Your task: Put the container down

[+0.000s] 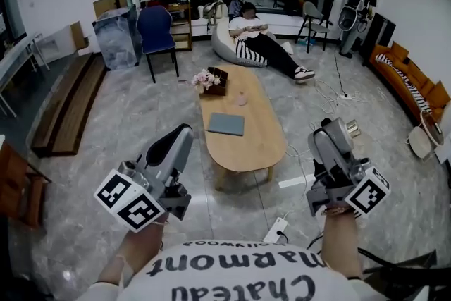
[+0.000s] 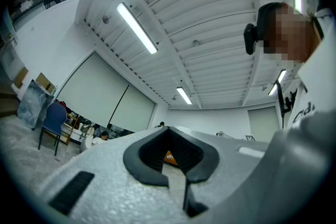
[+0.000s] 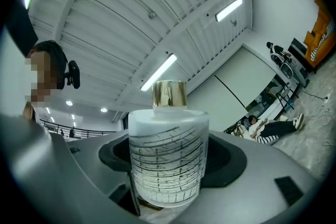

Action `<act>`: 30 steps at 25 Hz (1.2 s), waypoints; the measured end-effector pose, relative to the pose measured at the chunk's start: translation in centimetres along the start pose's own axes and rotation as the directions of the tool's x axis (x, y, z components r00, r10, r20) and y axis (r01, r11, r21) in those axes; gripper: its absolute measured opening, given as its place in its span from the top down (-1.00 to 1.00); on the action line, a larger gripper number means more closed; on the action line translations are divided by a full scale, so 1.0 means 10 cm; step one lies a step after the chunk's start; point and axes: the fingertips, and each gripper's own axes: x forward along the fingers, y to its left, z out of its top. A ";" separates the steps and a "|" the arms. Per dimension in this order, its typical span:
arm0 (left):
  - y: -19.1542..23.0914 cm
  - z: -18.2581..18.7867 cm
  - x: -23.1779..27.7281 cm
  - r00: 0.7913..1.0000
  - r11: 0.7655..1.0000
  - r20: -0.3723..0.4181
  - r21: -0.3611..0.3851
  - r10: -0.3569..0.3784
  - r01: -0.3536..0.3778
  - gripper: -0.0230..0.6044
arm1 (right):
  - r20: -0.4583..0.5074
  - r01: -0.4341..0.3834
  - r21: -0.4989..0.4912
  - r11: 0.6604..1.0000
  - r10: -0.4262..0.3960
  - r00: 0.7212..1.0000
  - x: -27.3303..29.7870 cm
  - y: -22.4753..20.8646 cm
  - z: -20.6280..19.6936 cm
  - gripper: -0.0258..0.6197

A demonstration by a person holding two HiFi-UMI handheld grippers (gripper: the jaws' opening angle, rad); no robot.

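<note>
1. Left tool (image 1: 177,139): I hold it at the lower left of the head view, over the grey marble floor (image 1: 106,137) and left of the desk (image 1: 257,141). In the left gripper view its jaws are closed together. The dark pads (image 2: 139,157) meet along a seam and nothing sits between them. My left hand (image 1: 144,240) grips the handle below the marker cube (image 1: 130,201).

2. Desk: an oval wooden top at the centre of the head view. It carries a grey flat pad (image 1: 226,124) near its middle and a dark box of pink flowers (image 1: 210,80) at its far end. A blue chair (image 1: 156,32) stands beyond it toward the upper left. A person (image 1: 264,42) reclines on a beanbag at the upper centre.

3. Right tool (image 1: 337,132): I hold it at the lower right of the head view, right of the desk and apart from it. A white power strip (image 1: 276,229) lies on the floor between the desk and this tool.

4. Container (image 3: 168,157): a frosted white cylinder with thin dark line markings and a gold cap (image 3: 169,94). In the right gripper view it stands upright between the jaws, which are clamped on its lower body. It is held off the floor and touches no desk surface.
</note>
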 end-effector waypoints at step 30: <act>1.60 -0.55 1.73 0.998 0.996 -0.042 -0.079 0.041 -0.044 0.88 | -0.088 0.050 0.088 0.995 -0.043 0.995 1.41 -2.13 -0.31 -0.15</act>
